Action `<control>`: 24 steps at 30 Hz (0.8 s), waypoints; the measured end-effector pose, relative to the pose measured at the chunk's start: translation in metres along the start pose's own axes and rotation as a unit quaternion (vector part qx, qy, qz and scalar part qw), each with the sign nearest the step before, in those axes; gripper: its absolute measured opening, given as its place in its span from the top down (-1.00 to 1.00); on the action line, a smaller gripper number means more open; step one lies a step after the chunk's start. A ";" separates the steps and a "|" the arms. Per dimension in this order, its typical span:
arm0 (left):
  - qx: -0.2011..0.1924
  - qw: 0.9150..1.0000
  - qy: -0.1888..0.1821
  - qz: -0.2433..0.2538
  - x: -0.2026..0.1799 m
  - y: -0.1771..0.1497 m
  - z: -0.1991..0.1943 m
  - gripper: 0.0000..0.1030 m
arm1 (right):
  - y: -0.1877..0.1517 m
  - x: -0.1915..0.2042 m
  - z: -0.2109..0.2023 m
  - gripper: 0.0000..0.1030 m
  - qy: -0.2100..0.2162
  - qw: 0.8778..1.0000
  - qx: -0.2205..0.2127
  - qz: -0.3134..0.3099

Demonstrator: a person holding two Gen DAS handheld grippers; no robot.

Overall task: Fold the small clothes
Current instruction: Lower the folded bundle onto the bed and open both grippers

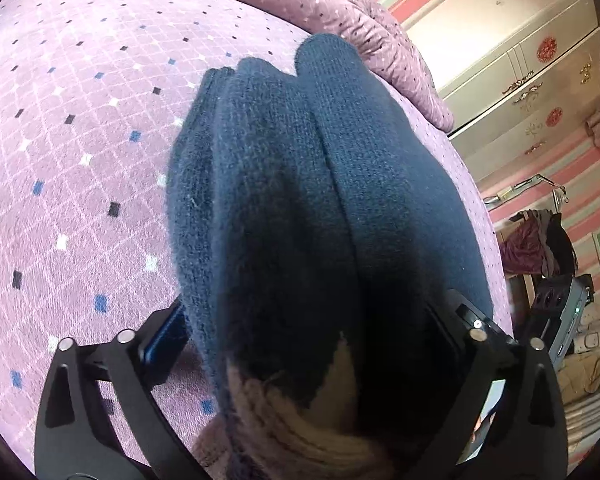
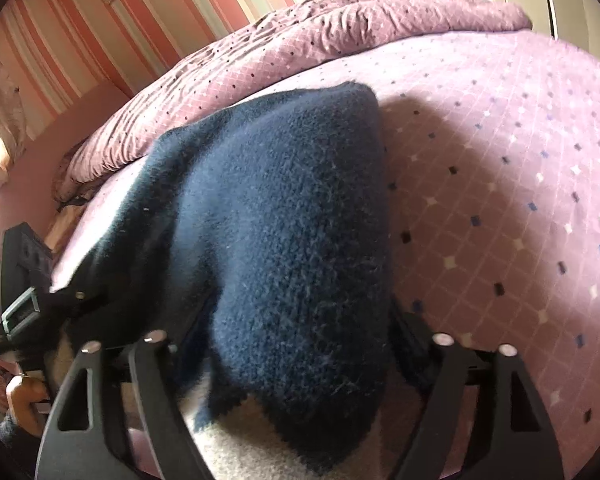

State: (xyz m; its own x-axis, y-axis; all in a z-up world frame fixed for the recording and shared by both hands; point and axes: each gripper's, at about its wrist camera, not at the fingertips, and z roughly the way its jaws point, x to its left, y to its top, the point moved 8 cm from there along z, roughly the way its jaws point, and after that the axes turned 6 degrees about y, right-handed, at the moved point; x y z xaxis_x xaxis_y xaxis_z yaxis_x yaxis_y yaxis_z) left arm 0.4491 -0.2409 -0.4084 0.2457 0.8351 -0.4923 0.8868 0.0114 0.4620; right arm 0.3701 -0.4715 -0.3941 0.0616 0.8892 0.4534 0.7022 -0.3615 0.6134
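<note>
— Nearest thing first?
— Navy knit sweater (image 1: 300,208), bunched right up against both lenses, one garment only. Cream knit patch at its near edge, seen in both wrist views.
— Where does it lie?
— On the bed, on the mauve bedspread (image 1: 80,140) with the diamond grid and small dark, blue and white squares. Folded into thick layers, several ridges showing on top.
— Grippers, left to right?
— Two. Left gripper (image 1: 312,360): black fingers spread wide, sweater mounded between them, the pads apart from the cloth as far as shows. Blue pad (image 1: 168,340) visible on its left finger. Right gripper (image 2: 296,364): fingers also spread, the same sweater heaped between them; tips buried under the knit, so contact there I cannot tell.
— Anything else, counted?
— One rumpled duvet (image 2: 340,36) in matching fabric along the far edge of the bed. One white cabinet (image 1: 532,64) with two red round decorations, right side of the left view. Pink striped wall (image 2: 80,32) behind the bed.
— Containers?
— Only that cabinet, doors closed, contents unseen.
</note>
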 end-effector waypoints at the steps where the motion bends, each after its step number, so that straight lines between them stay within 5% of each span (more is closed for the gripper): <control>1: -0.002 1.000 0.001 0.001 0.002 -0.001 -0.002 -0.94 | 0.001 -0.003 0.000 -0.68 -0.002 1.000 -0.002 0.003; 6: -0.011 1.000 0.010 0.000 -0.001 0.000 -0.018 -0.94 | 0.003 -0.011 -0.011 -0.88 0.004 1.000 -0.001 0.027; 13: -0.065 0.995 0.064 0.034 0.002 -0.009 -0.087 -0.94 | 0.004 0.003 -0.074 -0.92 -0.087 0.993 -0.050 -0.068; 18: -0.095 0.985 0.129 0.070 0.001 -0.021 -0.145 -0.94 | 0.008 0.028 -0.123 -0.93 -0.142 0.979 -0.083 -0.123; 24: -0.134 0.970 0.179 0.095 -0.005 -0.038 -0.215 -0.94 | 0.012 0.072 -0.165 -0.93 -0.125 0.978 -0.121 -0.118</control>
State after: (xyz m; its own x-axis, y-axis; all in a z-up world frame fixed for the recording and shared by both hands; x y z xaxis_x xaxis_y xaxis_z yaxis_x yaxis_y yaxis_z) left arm 0.3303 -0.1275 -0.2651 0.2002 0.9731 -0.1141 0.6935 -0.0585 0.7181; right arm 0.2663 -0.4580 -0.2476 0.1113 0.9855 0.1279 0.5308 -0.1677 0.8307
